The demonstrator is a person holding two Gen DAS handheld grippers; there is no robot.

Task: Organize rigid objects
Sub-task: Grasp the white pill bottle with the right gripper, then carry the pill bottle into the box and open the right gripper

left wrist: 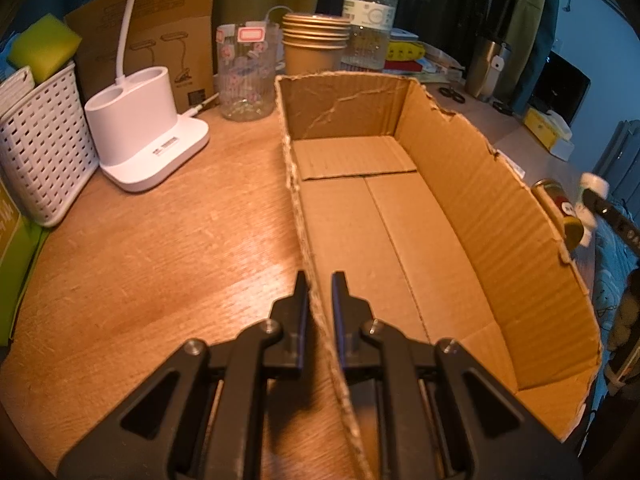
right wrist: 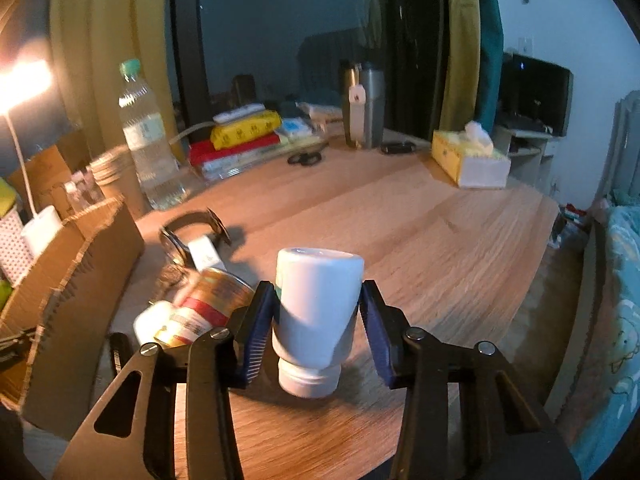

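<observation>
**State**
- At the right gripper: closed on the white bottle, with the blue ribbed pads pressed to its flanks. Held tilted, cap end nearest the camera, above the wooden table, just right of the cardboard box and beside the tin can.
- At the left gripper: pinched narrow on the box's near side wall, one finger inside and one outside. Nothing visible inside the box.

**Likely faults and causes**
- Slipping or swivelling of the bottle between the pads. Probable cause: smooth, glossy plastic, a rounded body tapering toward the neck, and an off-axis hold.
- Knocking the can during the swing toward the box. Probable result: rolling across the table, given the cylindrical shape and its position lying on its side.
- Snagging on the box rim. Probable cause: too low a pass over the torn, ragged edge.
- Buckling or tipping of the box. Probable cause: a pull on a thin wall held at one point only.

**Materials and shapes**
- Bottle: opaque white plastic, rigid, wide flat base, narrower screw cap.
- Can: metal with a printed paper label, partly blurred.
- Box: brown corrugated cardboard, fluted faces, frayed rim, seamed floor flaps.
- Table: light wood grain, slightly glossy.
</observation>
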